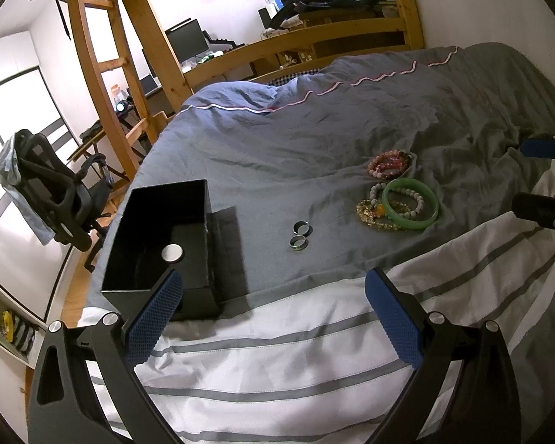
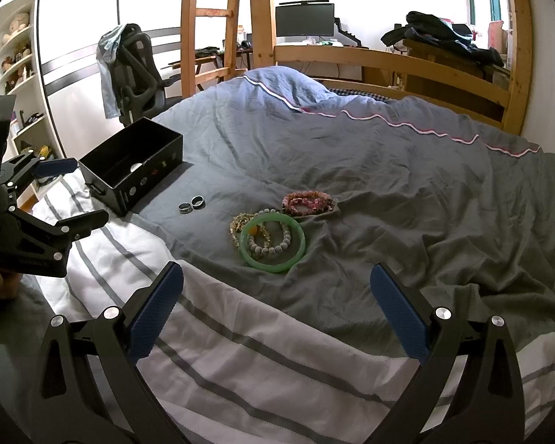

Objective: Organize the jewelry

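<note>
A: Sitting at the left of the left wrist view, the open black rectangular box (image 1: 155, 236) holds one round white disc (image 1: 172, 252) on its floor; a dark flat panel (image 1: 229, 248), perhaps its lid, lies just beside it, though I cannot tell.

B: And the jewelry?

A: On the grey quilt (image 1: 277, 148), right of centre: a green jade-like bangle (image 1: 410, 203) overlapping a pale beaded bracelet (image 1: 418, 199) and a gold beaded bracelet (image 1: 370, 214); pink beaded bracelets (image 1: 388, 164) just above. Two dark metal rings (image 1: 300, 235) lie between box and bangle, touching.

B: Grippers?

A: The left gripper (image 1: 273, 310) and right gripper (image 2: 275, 305) both have jaws spread wide, holding nothing. The box's near corner is hidden behind a blue finger pad (image 1: 155, 318).
</note>
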The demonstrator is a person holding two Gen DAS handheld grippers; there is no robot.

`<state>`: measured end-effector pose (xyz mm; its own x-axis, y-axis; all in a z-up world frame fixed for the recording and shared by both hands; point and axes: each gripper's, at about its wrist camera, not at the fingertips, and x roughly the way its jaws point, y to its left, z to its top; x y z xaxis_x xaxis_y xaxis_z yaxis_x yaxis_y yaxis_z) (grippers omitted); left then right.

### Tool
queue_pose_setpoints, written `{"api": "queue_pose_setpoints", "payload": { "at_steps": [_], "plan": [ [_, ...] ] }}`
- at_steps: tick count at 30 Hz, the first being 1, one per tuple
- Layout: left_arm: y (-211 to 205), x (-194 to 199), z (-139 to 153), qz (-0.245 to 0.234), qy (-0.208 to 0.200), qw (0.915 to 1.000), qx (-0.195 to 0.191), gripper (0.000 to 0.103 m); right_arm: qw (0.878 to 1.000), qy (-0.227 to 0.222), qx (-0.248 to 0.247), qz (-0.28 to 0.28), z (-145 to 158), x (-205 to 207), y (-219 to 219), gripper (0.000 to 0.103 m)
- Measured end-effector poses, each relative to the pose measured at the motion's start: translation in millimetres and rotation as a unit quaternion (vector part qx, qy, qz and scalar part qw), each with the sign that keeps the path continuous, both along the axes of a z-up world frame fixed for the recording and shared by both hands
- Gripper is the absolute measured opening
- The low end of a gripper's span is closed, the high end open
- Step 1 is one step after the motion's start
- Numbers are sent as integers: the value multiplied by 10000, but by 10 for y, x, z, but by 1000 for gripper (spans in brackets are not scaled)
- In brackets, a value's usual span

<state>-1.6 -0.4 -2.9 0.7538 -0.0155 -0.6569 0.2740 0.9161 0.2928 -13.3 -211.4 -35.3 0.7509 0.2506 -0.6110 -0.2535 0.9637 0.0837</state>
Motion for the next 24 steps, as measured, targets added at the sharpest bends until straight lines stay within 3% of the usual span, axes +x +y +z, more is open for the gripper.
{"api": "queue_pose_setpoints", "payload": {
  "at_steps": [10, 13, 14, 17, 24],
  "plan": [
    [-218, 169, -146, -312, -336, 9989, 87, 97, 9995, 168, 262, -63, -70, 201, -127, 100],
    [-257, 273, -191, -407, -149, 9990, -140, 97, 9989, 272, 367, -92, -114, 288, -150, 100],
    [-271, 331, -258, -407, 61, 9991, 25, 97, 9987, 309, 401, -99, -132, 335, -154, 100],
    [-335, 436, -332, -431, 178, 9989, -55, 96, 9982, 348, 485, -117, -165, 432, -150, 100],
    [-427, 778, -530, -321, 669, 9967, -318, 82, 9976, 369, 587, 84, -244, 690, -47, 96]
  ]
}}
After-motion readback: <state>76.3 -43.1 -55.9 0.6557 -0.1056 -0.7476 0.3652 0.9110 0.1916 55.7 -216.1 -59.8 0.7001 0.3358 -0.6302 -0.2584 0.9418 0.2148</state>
